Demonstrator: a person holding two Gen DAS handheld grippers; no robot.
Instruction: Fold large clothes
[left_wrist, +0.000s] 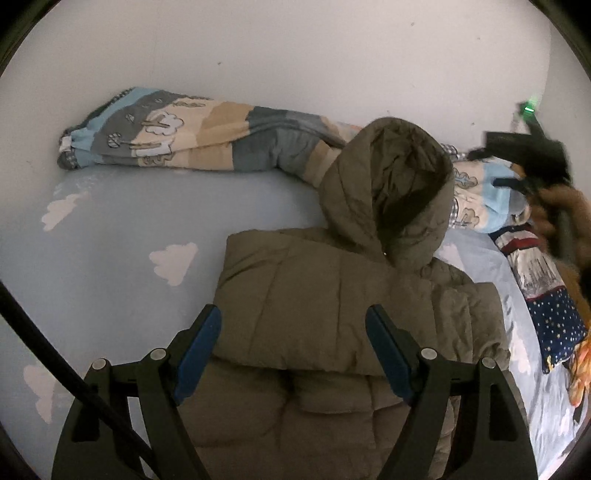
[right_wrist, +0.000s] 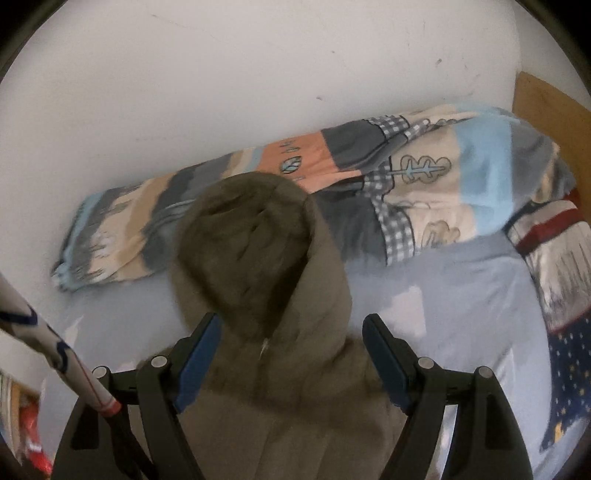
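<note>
Olive padded jacket (left_wrist: 332, 295) lies on a pale blue cloud-print sheet (left_wrist: 122, 229), its sleeves folded over the body and its hood (left_wrist: 388, 184) resting against a rolled patchwork quilt (left_wrist: 192, 133) along the white wall (left_wrist: 295, 48). Left gripper (left_wrist: 293, 356) hangs over the folded part, right gripper (right_wrist: 291, 356) over the hood; both stand wide apart, holding nothing.

Plain white wall (left_wrist: 295, 55), scuffed. Bed (left_wrist: 110, 229) against it, pale blue cloud-print sheet. Wooden headboard (right_wrist: 546, 107) at right.
</note>
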